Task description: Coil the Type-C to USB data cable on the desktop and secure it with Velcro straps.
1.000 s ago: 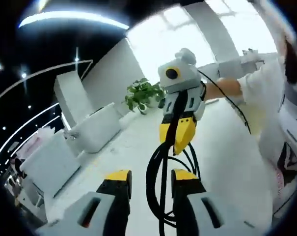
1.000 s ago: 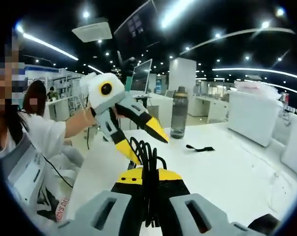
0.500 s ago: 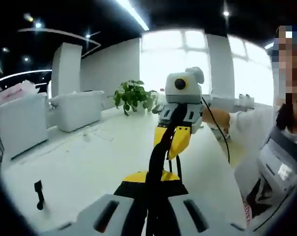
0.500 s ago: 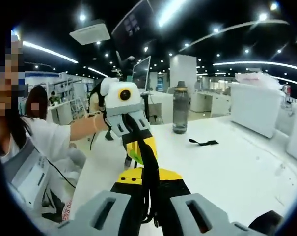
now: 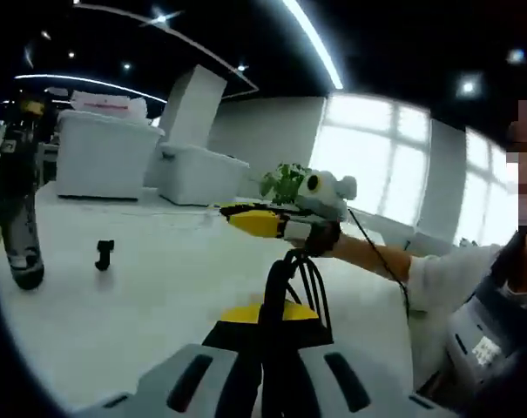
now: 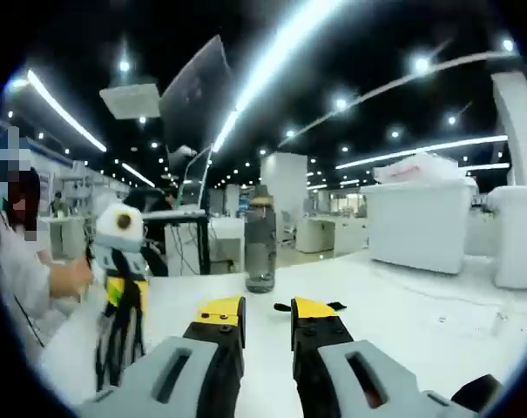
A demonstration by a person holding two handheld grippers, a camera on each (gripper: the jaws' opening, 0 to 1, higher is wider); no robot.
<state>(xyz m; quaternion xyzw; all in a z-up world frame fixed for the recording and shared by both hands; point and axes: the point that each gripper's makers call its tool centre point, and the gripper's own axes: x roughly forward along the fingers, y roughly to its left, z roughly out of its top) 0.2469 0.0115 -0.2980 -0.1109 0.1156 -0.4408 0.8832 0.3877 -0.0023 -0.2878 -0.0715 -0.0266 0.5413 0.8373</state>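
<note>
Left gripper [image 5: 265, 315]: jaws closed tight on coiled black data cable [image 5: 291, 277], loops bulging above yellow tips, bundle raised off desktop [image 5: 150, 296]. In right gripper view same bundle [image 6: 122, 335] hangs from left gripper [image 6: 125, 292] at left, over near desk edge.

Right gripper [image 6: 267, 311]: jaws parted, nothing between, tips apart. In left gripper view it [image 5: 246, 218] sits just beyond cable, clear of loops.

Black Velcro strap [image 5: 104, 253] flat on desktop toward far left edge; also seen [image 6: 333, 306] just past right tip. Dark water bottle [image 6: 260, 245] upright near far desk edge. Potted plant [image 5: 285, 181] at far end.
</note>
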